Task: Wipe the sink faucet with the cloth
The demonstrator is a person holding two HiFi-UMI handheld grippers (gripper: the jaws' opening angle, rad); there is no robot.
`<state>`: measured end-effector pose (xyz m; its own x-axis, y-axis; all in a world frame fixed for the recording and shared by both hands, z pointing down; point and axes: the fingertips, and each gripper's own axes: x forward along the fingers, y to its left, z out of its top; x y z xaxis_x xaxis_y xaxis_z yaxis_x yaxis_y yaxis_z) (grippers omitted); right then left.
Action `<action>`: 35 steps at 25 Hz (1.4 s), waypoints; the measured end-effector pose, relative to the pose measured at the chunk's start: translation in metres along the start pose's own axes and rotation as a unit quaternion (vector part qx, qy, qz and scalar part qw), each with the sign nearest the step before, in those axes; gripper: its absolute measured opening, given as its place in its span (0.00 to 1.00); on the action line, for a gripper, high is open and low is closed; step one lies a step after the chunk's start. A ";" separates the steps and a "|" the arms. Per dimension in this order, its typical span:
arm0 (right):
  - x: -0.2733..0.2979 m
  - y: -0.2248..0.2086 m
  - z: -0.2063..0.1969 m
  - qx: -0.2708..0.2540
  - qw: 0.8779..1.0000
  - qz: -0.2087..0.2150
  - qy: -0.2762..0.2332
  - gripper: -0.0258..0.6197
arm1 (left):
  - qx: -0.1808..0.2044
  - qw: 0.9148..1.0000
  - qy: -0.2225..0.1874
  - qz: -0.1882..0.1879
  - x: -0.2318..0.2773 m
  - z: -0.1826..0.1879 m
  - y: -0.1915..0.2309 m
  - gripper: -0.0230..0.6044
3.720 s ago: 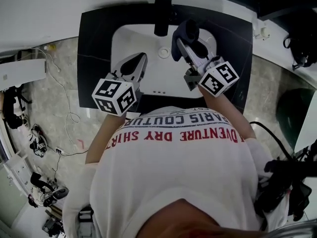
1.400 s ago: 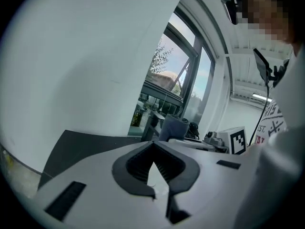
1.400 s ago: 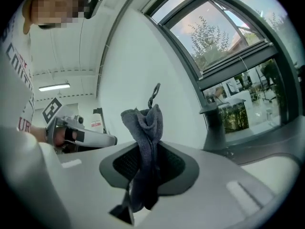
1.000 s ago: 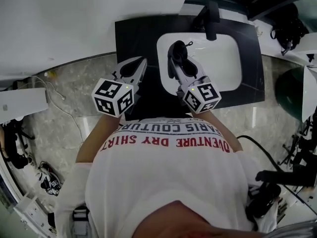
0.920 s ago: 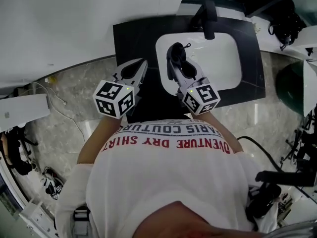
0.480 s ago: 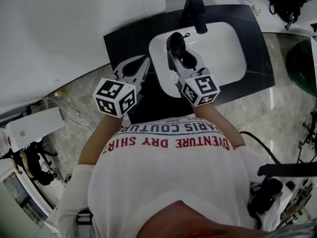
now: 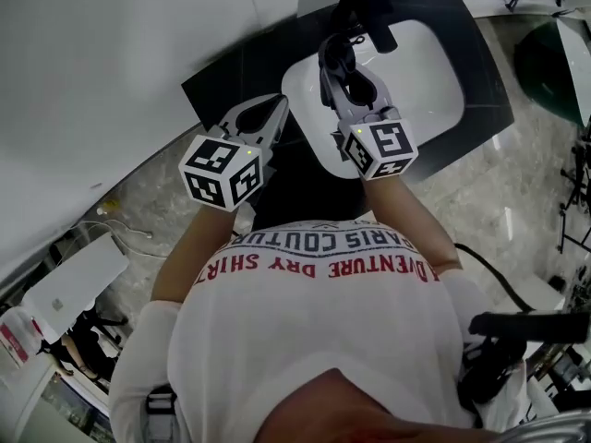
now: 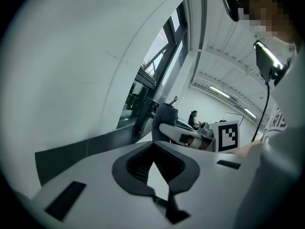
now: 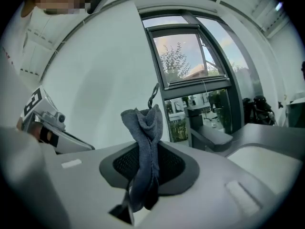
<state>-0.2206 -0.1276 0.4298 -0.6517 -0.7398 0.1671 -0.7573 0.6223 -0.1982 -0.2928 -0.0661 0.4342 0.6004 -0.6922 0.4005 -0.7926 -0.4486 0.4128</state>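
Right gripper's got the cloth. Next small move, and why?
Probably ease the right gripper forward and slightly right, onto the faucet. The cloth is clamped in it, and the faucet appears just ahead, not yet touched.

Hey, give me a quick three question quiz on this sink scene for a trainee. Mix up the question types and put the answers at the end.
1. Multiple choice: what does the right claw grip? A a sponge, B a grey cloth, C a brush.
2. True or false: the left claw is shut with nothing in it.
3. Fill in: at the far edge of the white sink stands a black ____.
Key: 1 B. 2 True. 3 faucet.
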 end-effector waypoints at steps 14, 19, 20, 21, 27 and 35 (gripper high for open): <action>0.064 -0.029 0.002 -0.052 0.988 -0.143 -0.004 0.16 | 0.021 0.997 0.008 -0.070 -0.022 0.011 0.043 0.04; 0.091 -0.066 -0.014 -0.053 0.981 -0.186 0.026 0.16 | 0.013 0.998 0.016 -0.061 -0.027 0.009 0.061 0.04; 0.096 -0.072 -0.019 -0.055 0.979 -0.192 0.035 0.16 | 0.013 0.998 0.019 -0.061 -0.026 0.008 0.063 0.04; 0.100 -0.078 -0.022 -0.057 0.977 -0.200 0.043 0.16 | 0.013 0.998 0.022 -0.062 -0.026 0.006 0.065 0.04; 0.117 -0.095 -0.040 -0.065 0.966 -0.238 0.075 0.16 | 0.006 0.997 0.031 -0.065 -0.019 0.002 0.075 0.04; 0.112 -0.115 -0.052 -0.072 0.952 -0.280 0.101 0.16 | 0.000 0.998 0.025 -0.061 -0.013 0.007 0.092 0.04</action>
<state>-0.2087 -0.2682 0.5212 -0.1276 -0.9109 0.3924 -0.9770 0.1836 0.1085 -0.3744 -0.1024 0.4612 0.6967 -0.6037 0.3876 -0.7136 -0.5277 0.4607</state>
